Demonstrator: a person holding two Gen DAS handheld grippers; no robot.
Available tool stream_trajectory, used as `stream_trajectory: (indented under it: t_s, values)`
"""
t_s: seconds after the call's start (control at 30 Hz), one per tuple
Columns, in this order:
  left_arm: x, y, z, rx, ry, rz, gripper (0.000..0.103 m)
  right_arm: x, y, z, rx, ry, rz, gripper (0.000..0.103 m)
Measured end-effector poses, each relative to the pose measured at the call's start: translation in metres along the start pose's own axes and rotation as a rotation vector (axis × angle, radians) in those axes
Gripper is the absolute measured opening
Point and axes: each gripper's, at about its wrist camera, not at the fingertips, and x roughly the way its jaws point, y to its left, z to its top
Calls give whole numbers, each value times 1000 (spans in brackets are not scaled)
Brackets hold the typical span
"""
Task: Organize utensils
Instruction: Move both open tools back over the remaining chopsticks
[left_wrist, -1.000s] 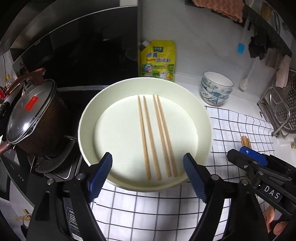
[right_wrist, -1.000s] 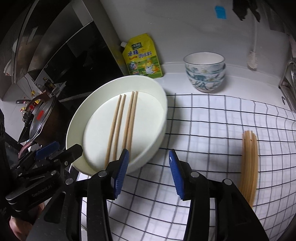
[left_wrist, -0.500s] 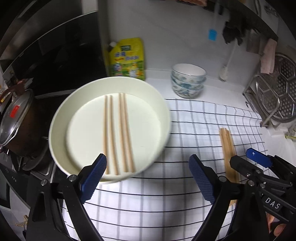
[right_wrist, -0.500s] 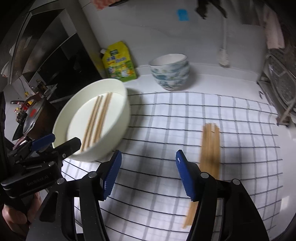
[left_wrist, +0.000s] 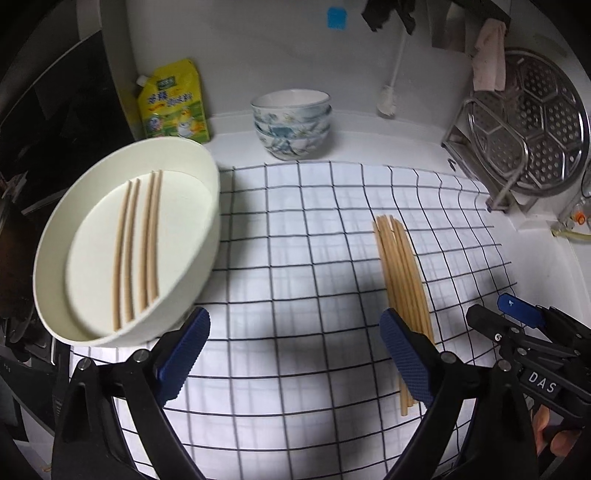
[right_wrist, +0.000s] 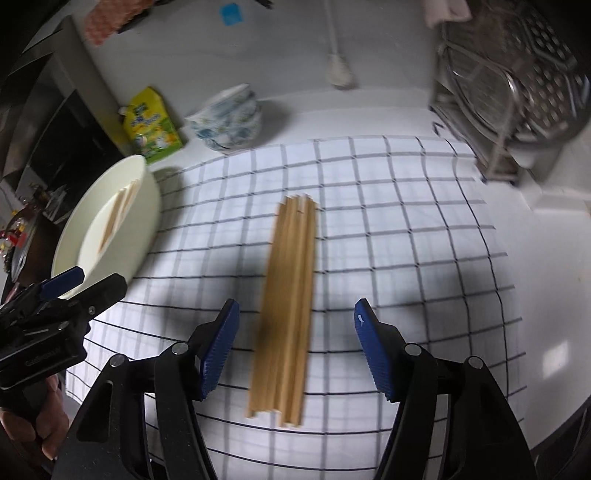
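A pile of several wooden chopsticks (right_wrist: 288, 295) lies on the checked cloth (right_wrist: 388, 221); it also shows in the left wrist view (left_wrist: 402, 273). My right gripper (right_wrist: 295, 347) is open and empty, just above the pile's near end, jaws either side of it. A cream round dish (left_wrist: 48, 258) at the left holds several chopsticks (left_wrist: 136, 243) side by side; the dish also shows in the right wrist view (right_wrist: 147, 206). My left gripper (left_wrist: 295, 354) is open and empty over the cloth, between dish and pile.
A stack of patterned bowls (left_wrist: 291, 122) and a yellow refill pouch (left_wrist: 173, 103) stand at the back wall. A metal rack with a steamer plate (left_wrist: 532, 125) stands at the right. The stove is at the far left.
Both grippers have swung right, away from the dish. The right gripper has opened wider and now sits over the loose chopstick pile. The left gripper now faces the cloth.
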Motion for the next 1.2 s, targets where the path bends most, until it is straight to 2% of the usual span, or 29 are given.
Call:
stream_trajectory:
  t_s: [0.1, 0.33, 0.7, 1.2]
  values:
    - [13, -14, -7, 18, 33, -7, 91, 8, -11, -7, 3, 16, -18, 62]
    - [29, -29, -17, 38, 56, -10, 91, 30, -26, -17, 3, 57, -24, 62]
    - [50, -33, -22, 22, 82, 15, 91, 57, -23, -19, -26, 77, -27, 62]
    - [58, -33, -26, 8, 96, 28, 91, 66, -14, -21, -84, 70, -50, 62]
